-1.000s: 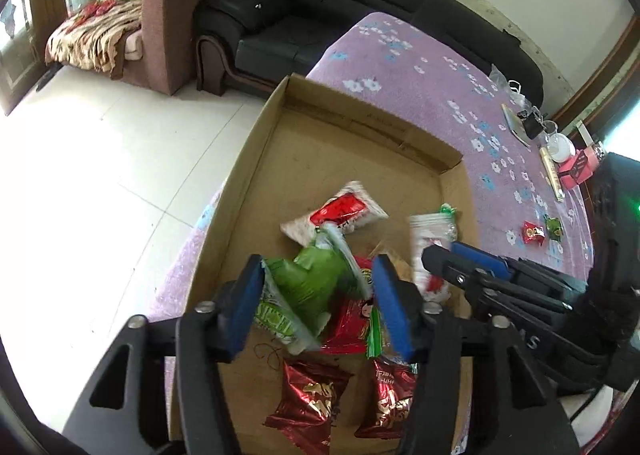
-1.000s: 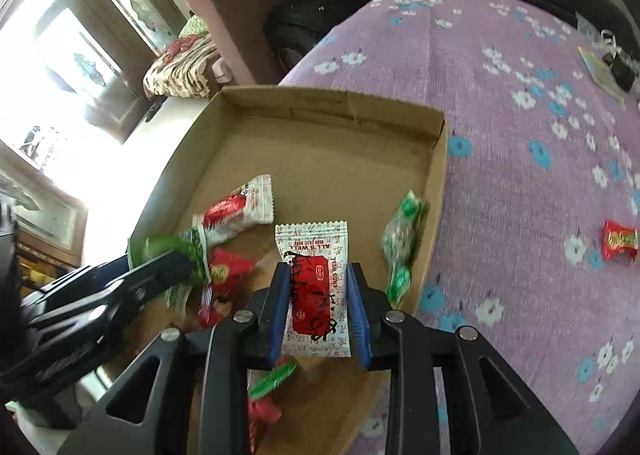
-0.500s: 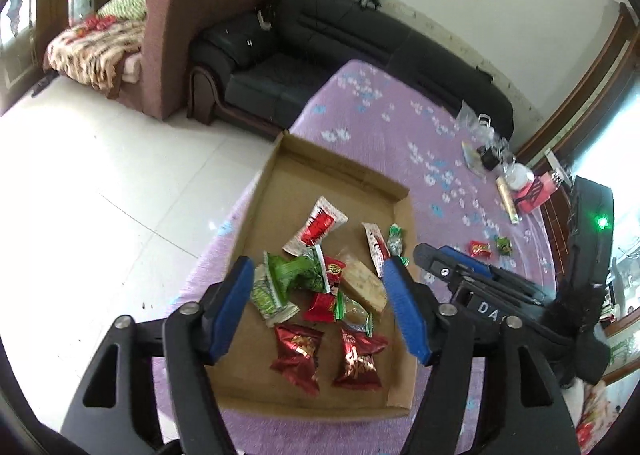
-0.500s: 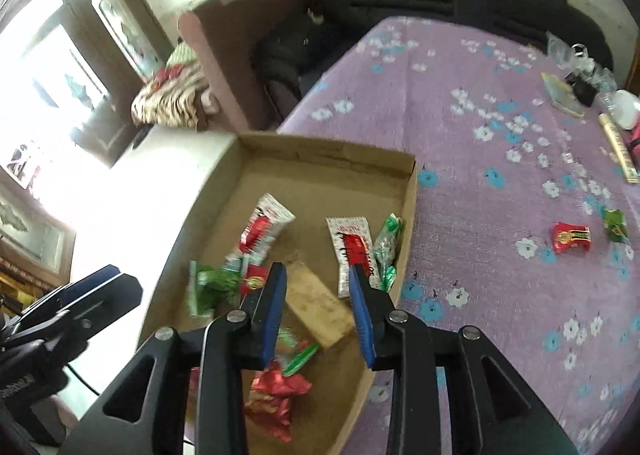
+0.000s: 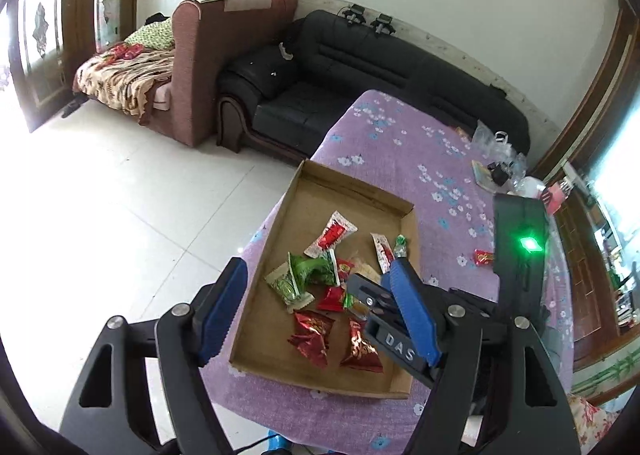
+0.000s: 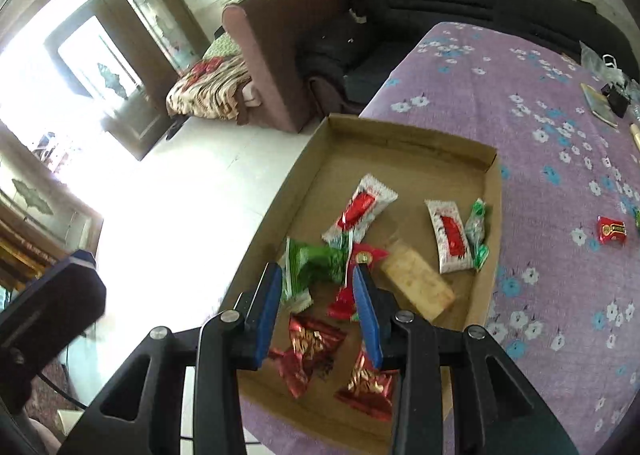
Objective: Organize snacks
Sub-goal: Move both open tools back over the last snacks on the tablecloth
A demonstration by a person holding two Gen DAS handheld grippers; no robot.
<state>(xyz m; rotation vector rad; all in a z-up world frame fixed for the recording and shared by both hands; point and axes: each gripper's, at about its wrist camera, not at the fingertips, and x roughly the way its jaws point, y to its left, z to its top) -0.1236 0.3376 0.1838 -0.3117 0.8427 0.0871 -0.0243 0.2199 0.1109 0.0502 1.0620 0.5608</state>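
A shallow cardboard tray (image 5: 352, 183) (image 6: 404, 131) lies at the near corner of the purple flowered table. It holds several snack packets: a green bag (image 5: 308, 269) (image 6: 316, 259), white-and-red packets (image 5: 331, 235) (image 6: 450, 235), a biscuit pack (image 6: 416, 285) and red foil packs (image 5: 312, 335) (image 6: 308, 351). My left gripper (image 5: 316, 303) is open and empty, high above the tray. My right gripper (image 6: 316, 295) is open and empty above the tray; its body shows in the left wrist view (image 5: 400, 319).
A red snack (image 6: 611, 230) (image 5: 483, 256) lies loose on the purple cloth (image 6: 540, 103) right of the tray. Small items (image 5: 496, 171) sit at the table's far end. A black sofa (image 5: 360, 67) and a brown armchair (image 5: 216, 55) stand beyond; white floor lies left.
Both grippers have risen and pulled back from the tray. The left let go of the green bag and the right let go of the white-and-red packet; both packets lie in the tray.
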